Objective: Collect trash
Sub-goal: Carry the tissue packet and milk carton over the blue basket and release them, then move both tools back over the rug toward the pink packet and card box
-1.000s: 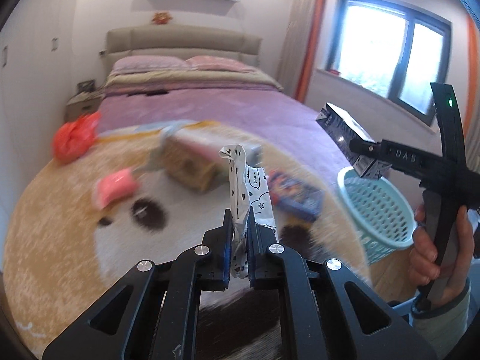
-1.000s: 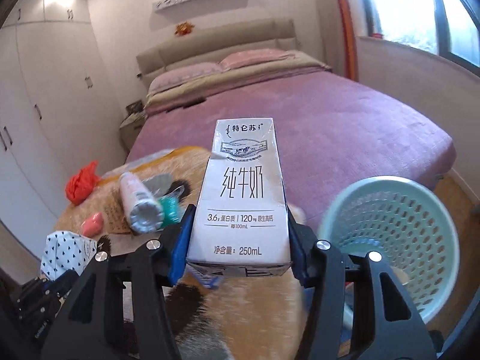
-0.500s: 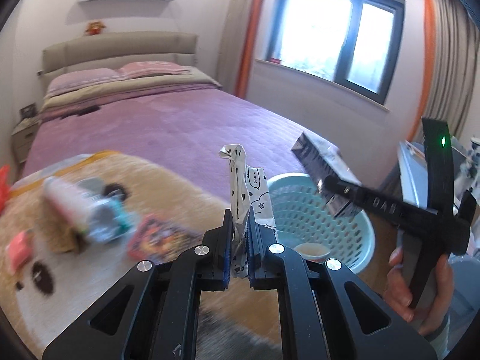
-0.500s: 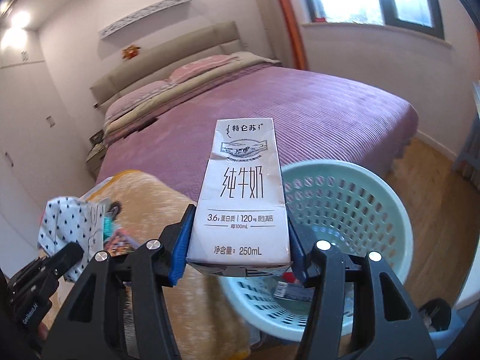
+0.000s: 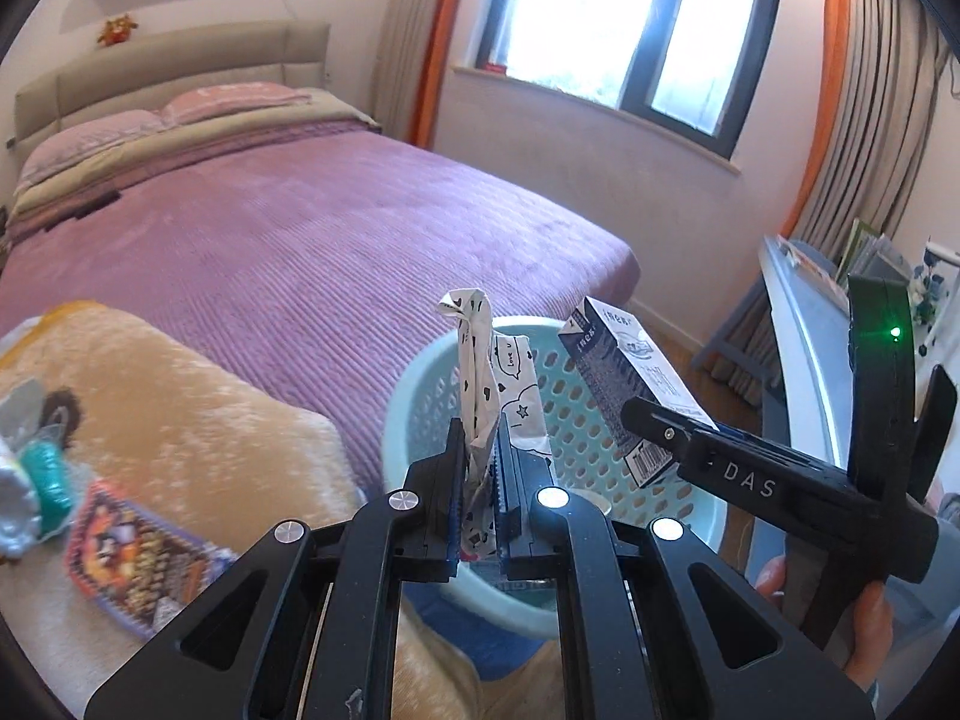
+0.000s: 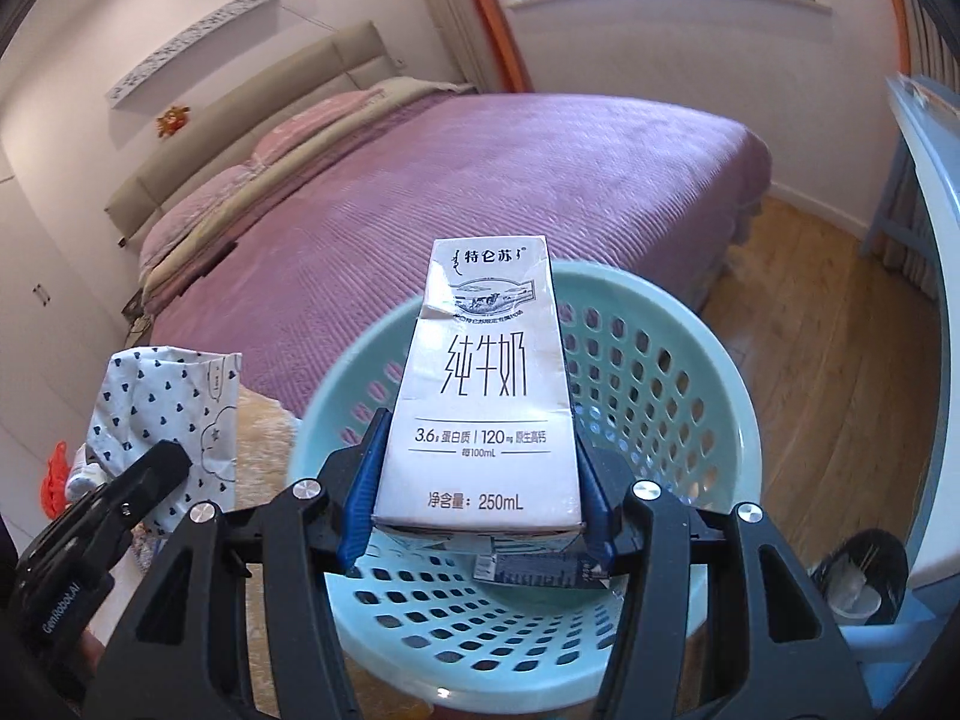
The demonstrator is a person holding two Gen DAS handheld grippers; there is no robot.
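We are now swinging both clamped grippers, the left gripper (image 5: 480,474) pinching a crumpled heart-printed white paper wrapper (image 5: 486,384) and the right gripper (image 6: 474,516) squeezing a white 250 mL milk carton (image 6: 480,396), from the rug to above the pale-green perforated plastic basket (image 6: 708,384), ready for dropping.

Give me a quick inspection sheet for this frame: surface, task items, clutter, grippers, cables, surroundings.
Surface: tan plush rug beside wooden floor.
Job's things: milk carton and heart-print paper wrapper, both held over the mint basket; a carton and a cup already lie inside.
Clutter: snack packet and a teal-capped bottle on the rug.
Grippers: left gripper shut on the wrapper; right gripper shut on the carton.
Cables: nothing seen.
Surroundings: purple bed, window, orange-edged curtains, blue table at right.
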